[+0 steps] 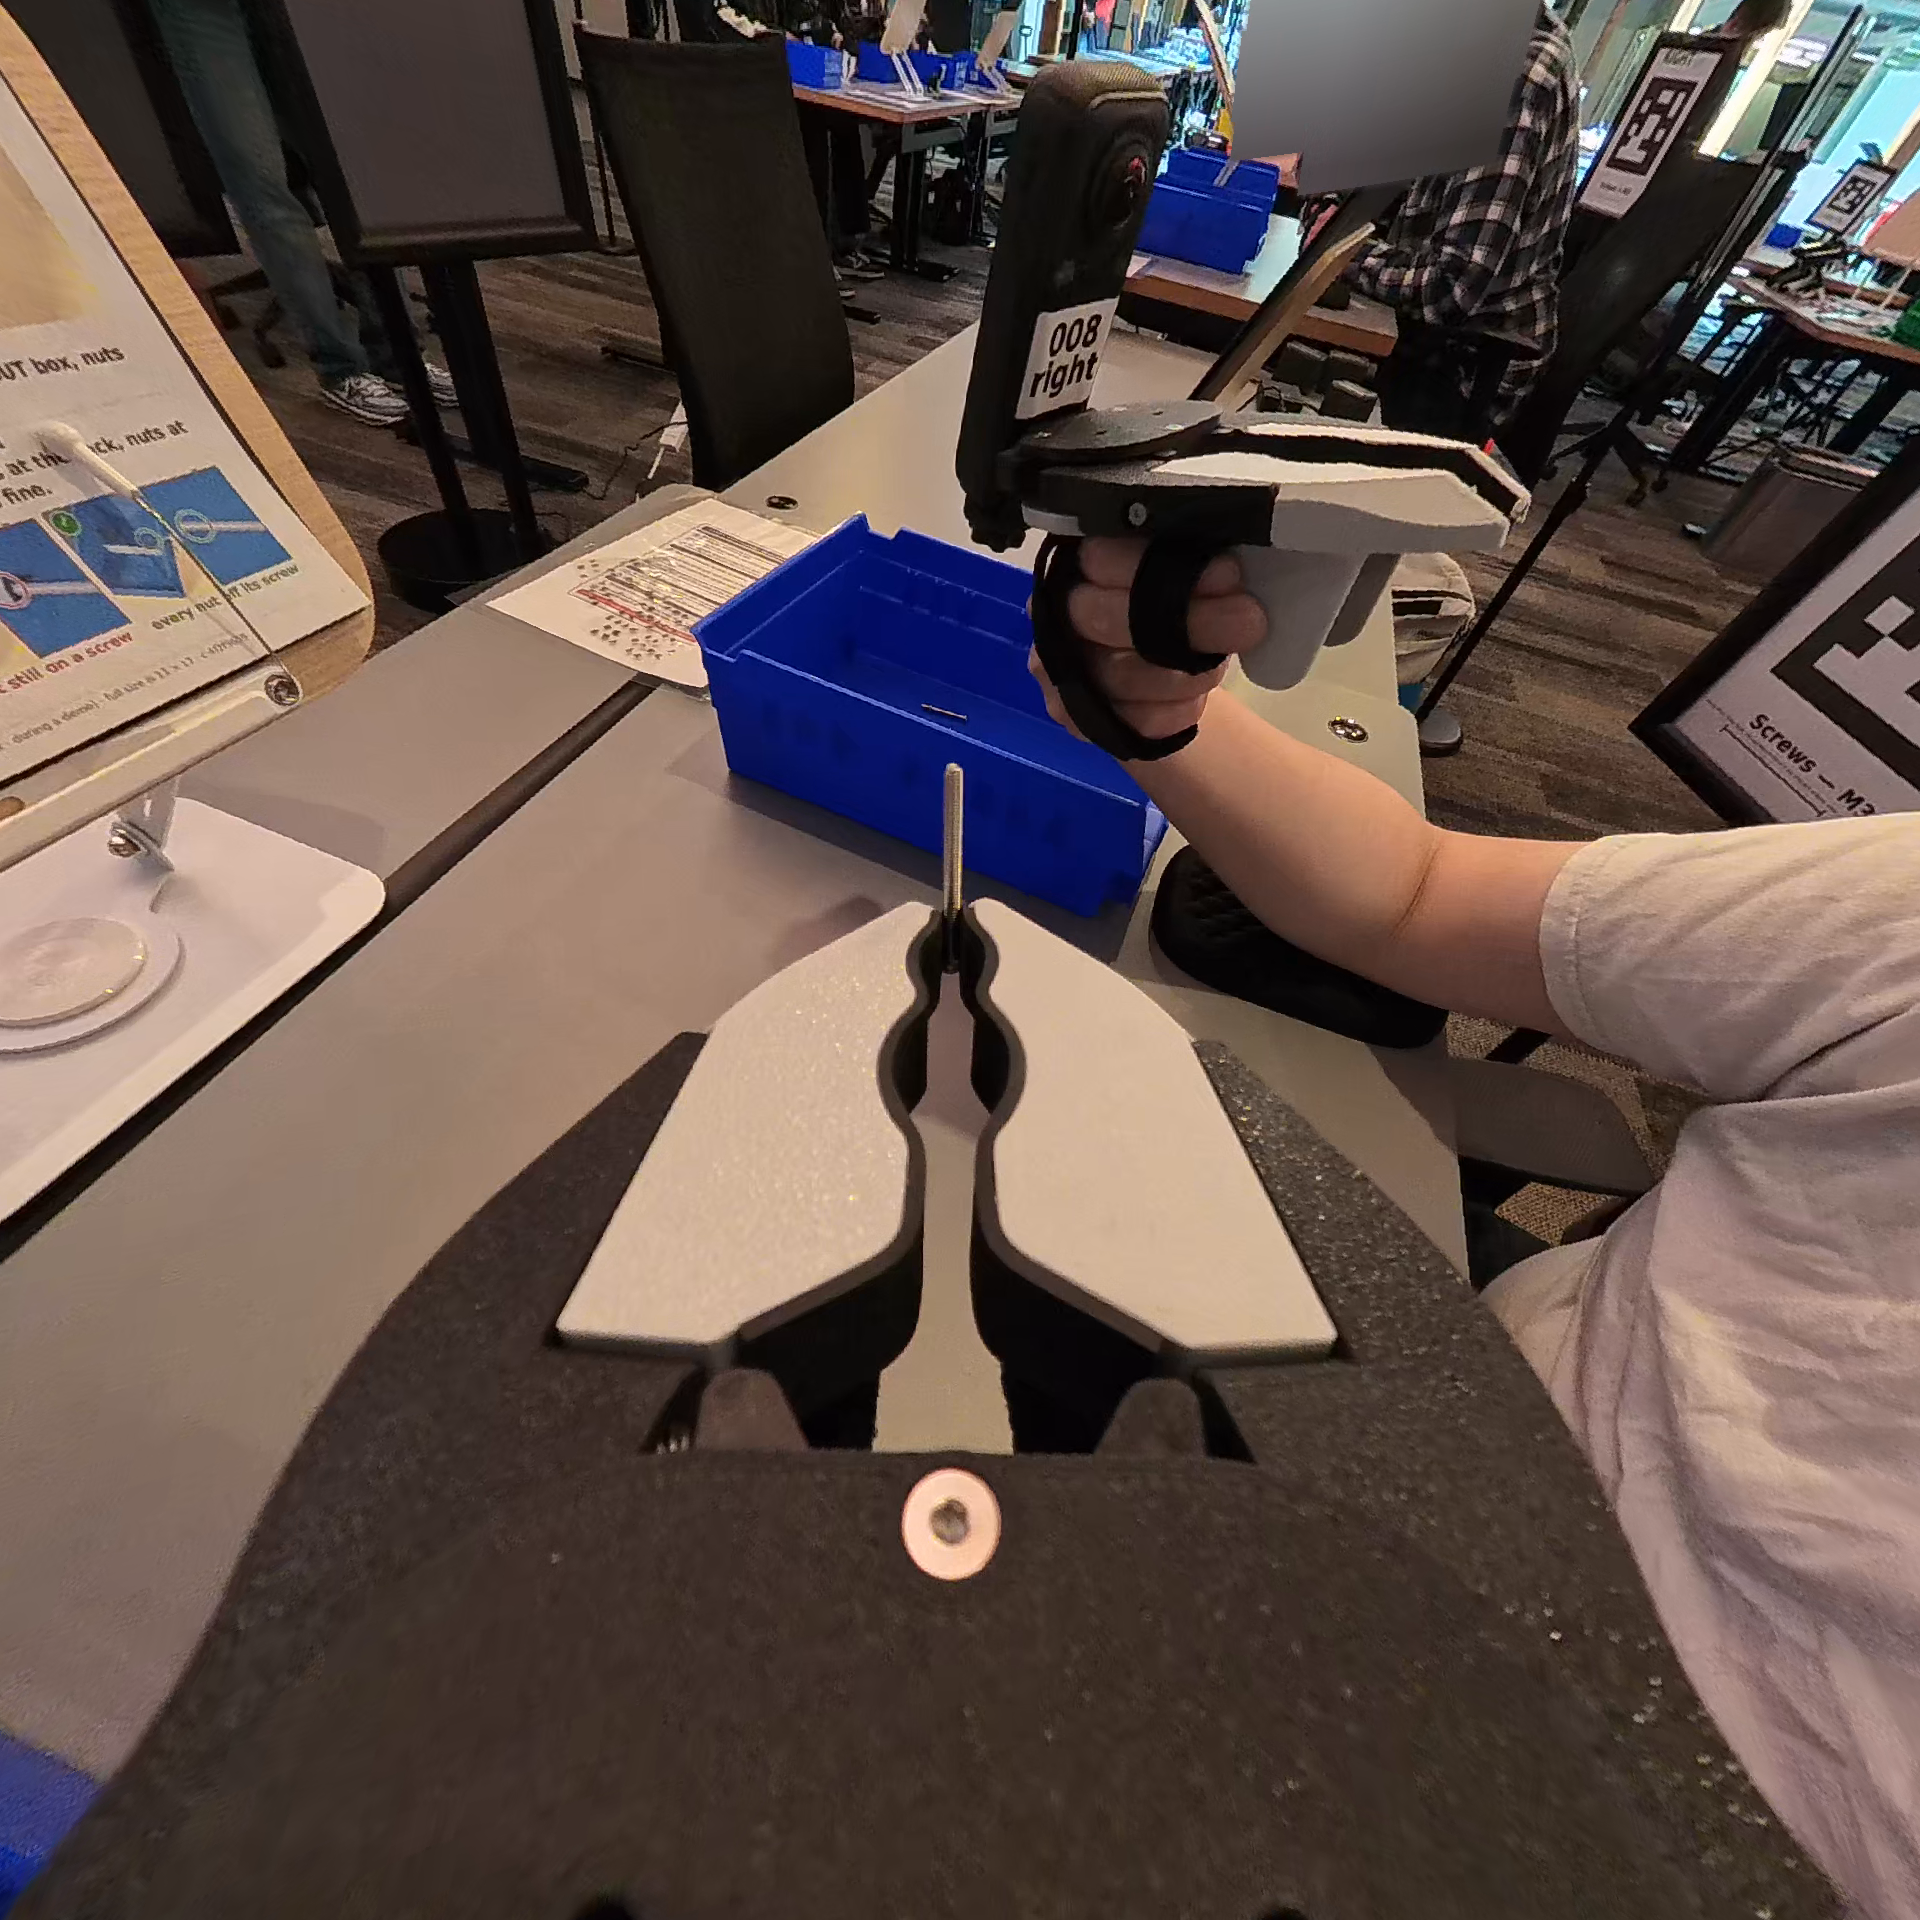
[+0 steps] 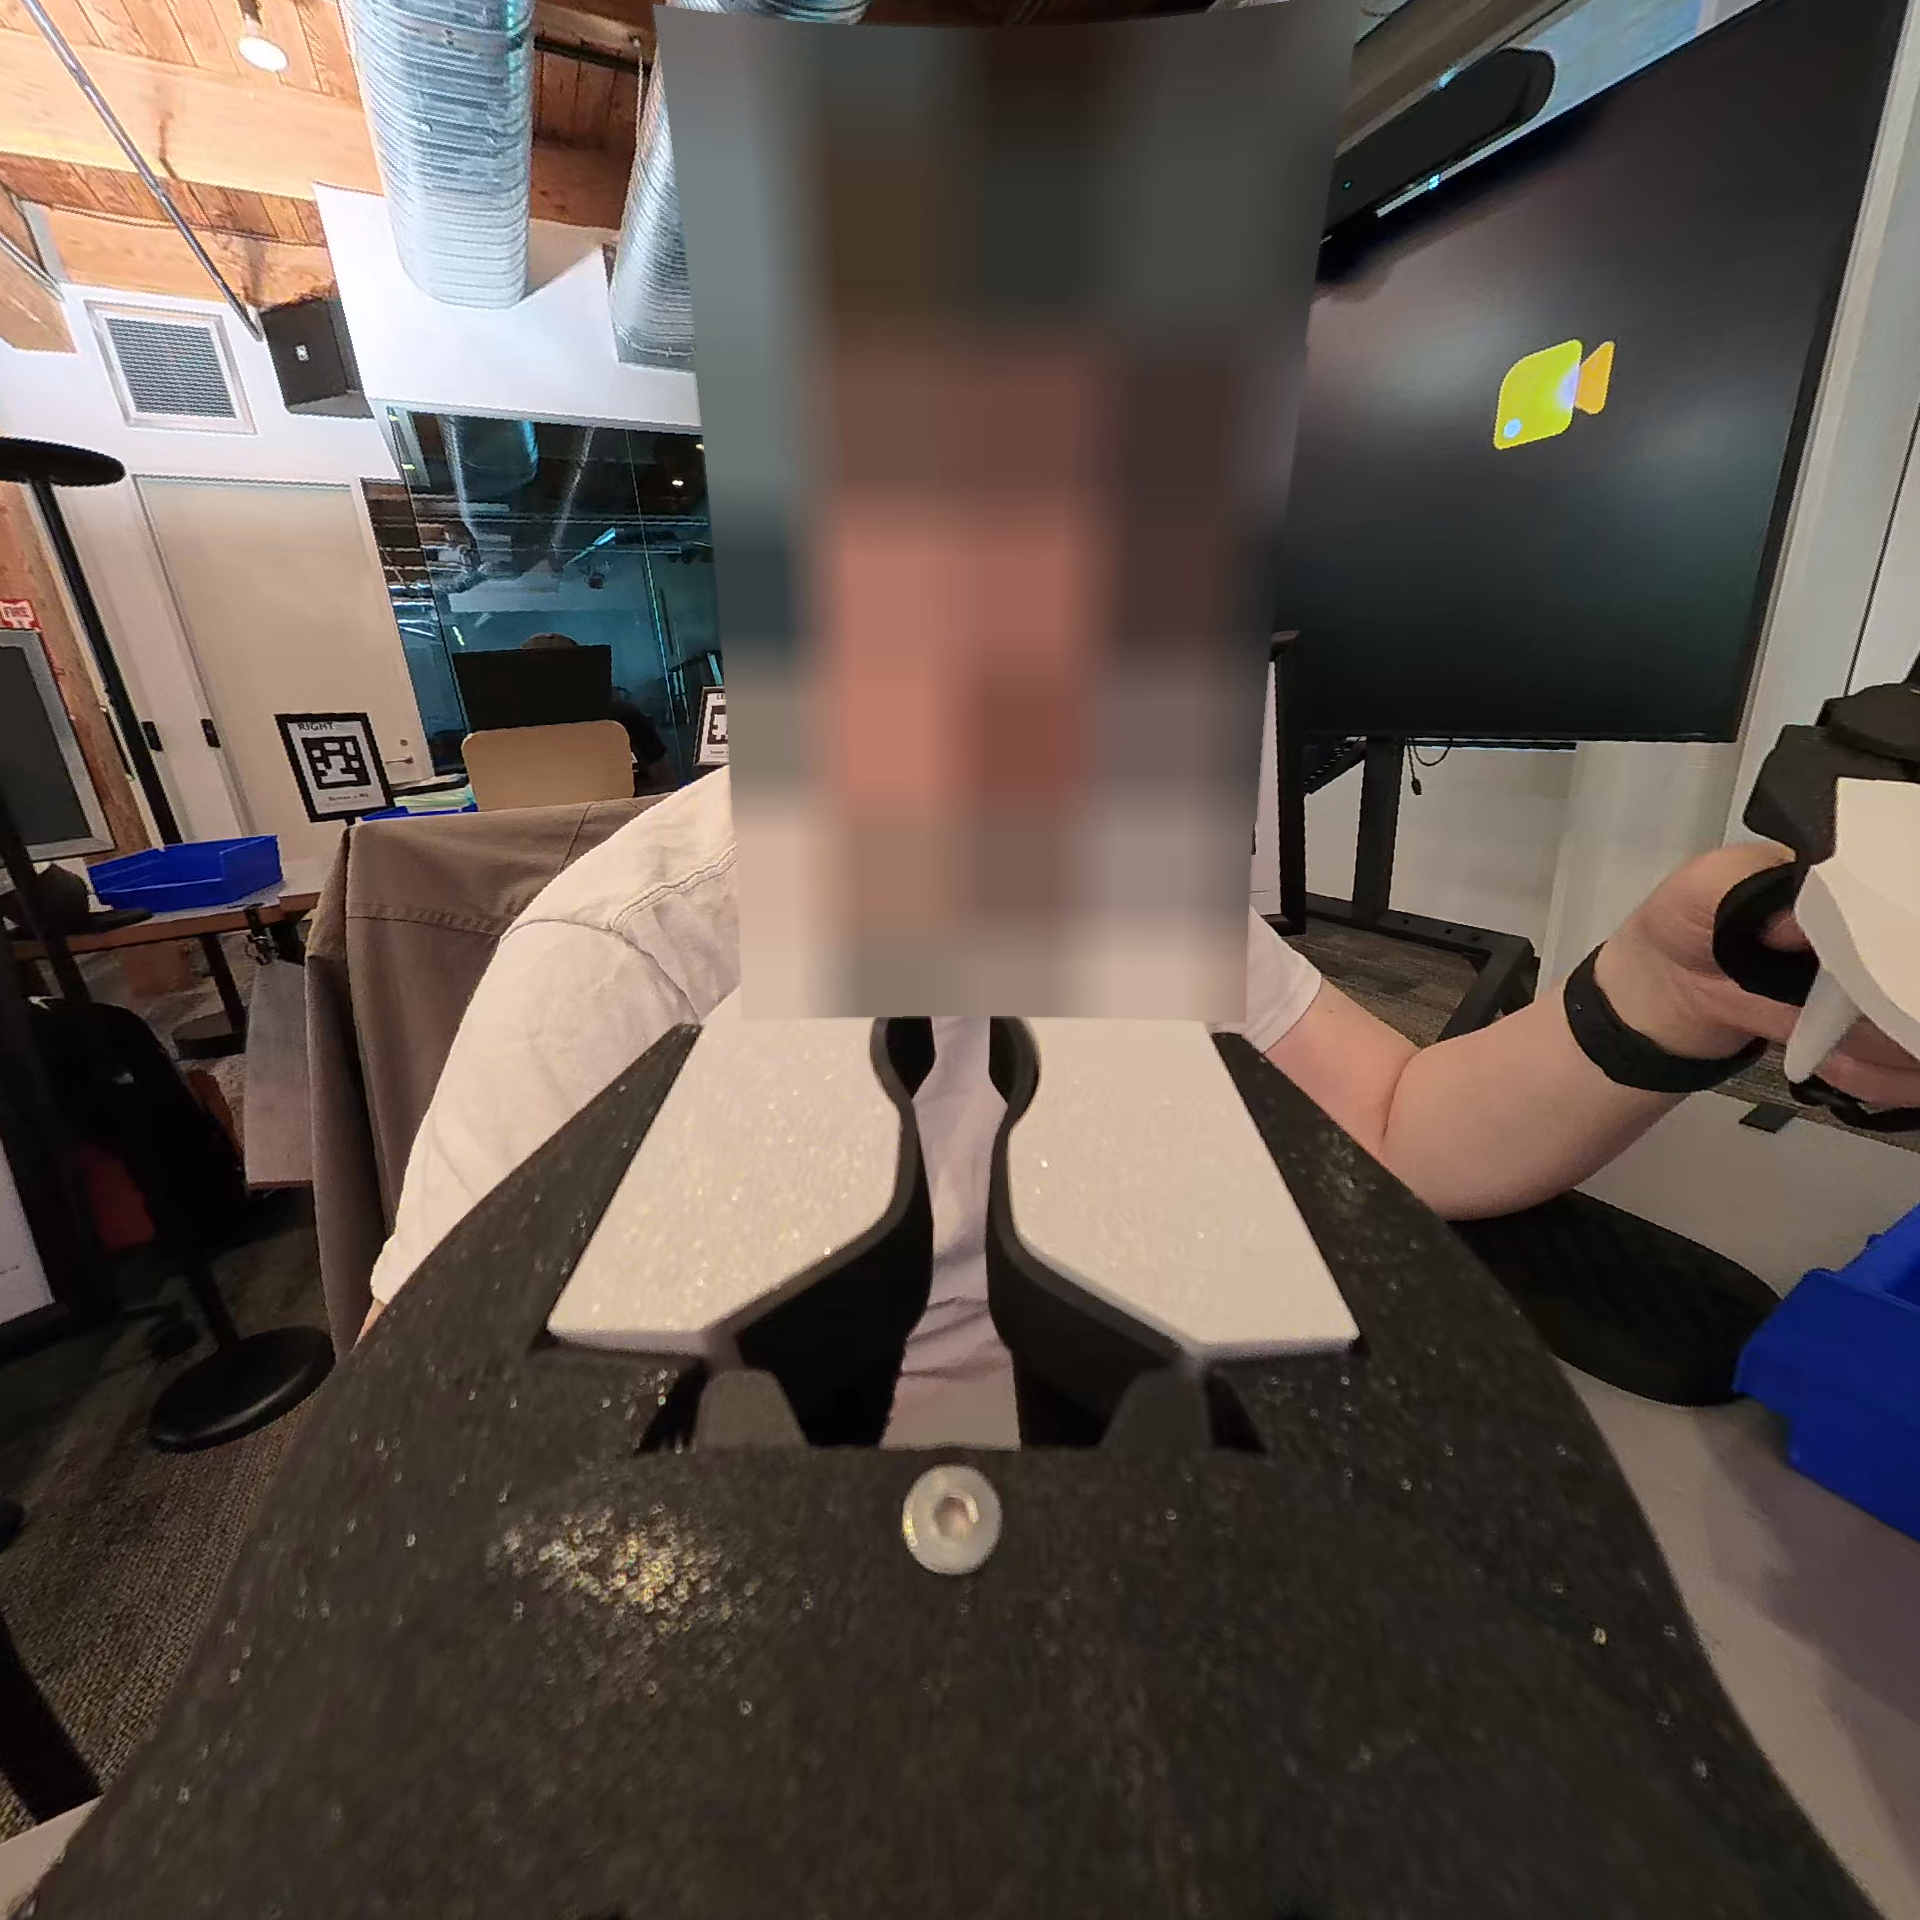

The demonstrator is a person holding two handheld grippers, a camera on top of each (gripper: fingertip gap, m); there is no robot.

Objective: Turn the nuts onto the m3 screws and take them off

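The long thin metal screw (image 1: 952,831) juts forward from the left gripper (image 1: 951,920). The blue rectangular plastic bin (image 1: 914,717) sits on the grey table (image 1: 436,997) just behind it. The raised right gripper (image 1: 1496,488) is above the bin's right end.

left claw (image 1: 951,925) pinched, right claw (image 1: 1496,488) raised (closed)

Past the jaws stretches a grey laminate table (image 1: 436,1018), then dark wood-plank flooring (image 1: 540,312). A large black wall screen (image 2: 1558,468) hangs upper right; silver ribbed ceiling ducts (image 2: 447,145) run overhead.

Open-plan lab, desks (image 1: 1236,301), blue bins (image 1: 1205,223), marker boards (image 1: 1662,109)
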